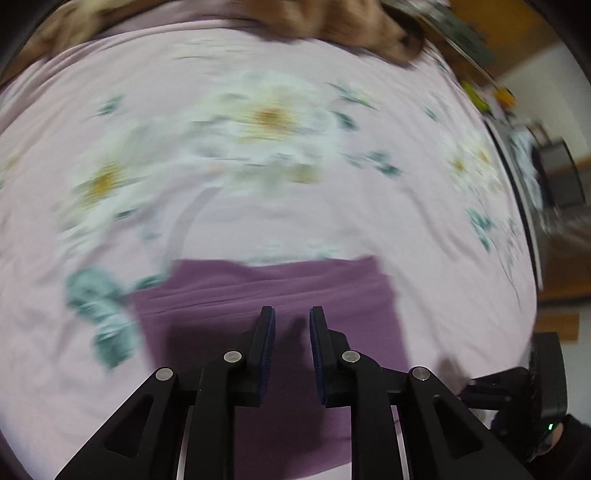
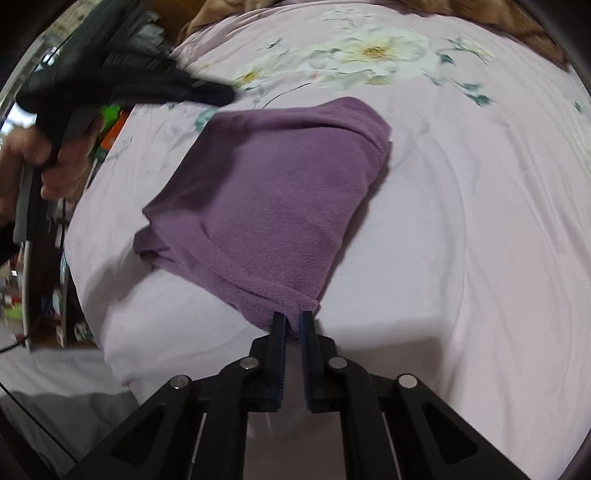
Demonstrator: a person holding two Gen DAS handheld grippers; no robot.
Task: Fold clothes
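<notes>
A folded purple fleece garment (image 2: pixel 269 192) lies on a pale pink floral bedsheet (image 2: pixel 461 221). My right gripper (image 2: pixel 293 317) is shut on the garment's near corner, the fabric pinched between its blue pads. In the left wrist view the same purple garment (image 1: pixel 266 295) lies just under and ahead of my left gripper (image 1: pixel 291 317), which is open and empty with a clear gap between its fingers. The left gripper (image 2: pixel 221 92) also shows in the right wrist view, held in a hand above the garment's far left edge. The left wrist view is blurred.
A brown blanket (image 1: pixel 332 26) is bunched at the bed's far edge. Cluttered furniture and a dark box (image 1: pixel 561 173) stand past the bed's right side in the left view. The bed's edge (image 2: pixel 85 258) drops off at left in the right view.
</notes>
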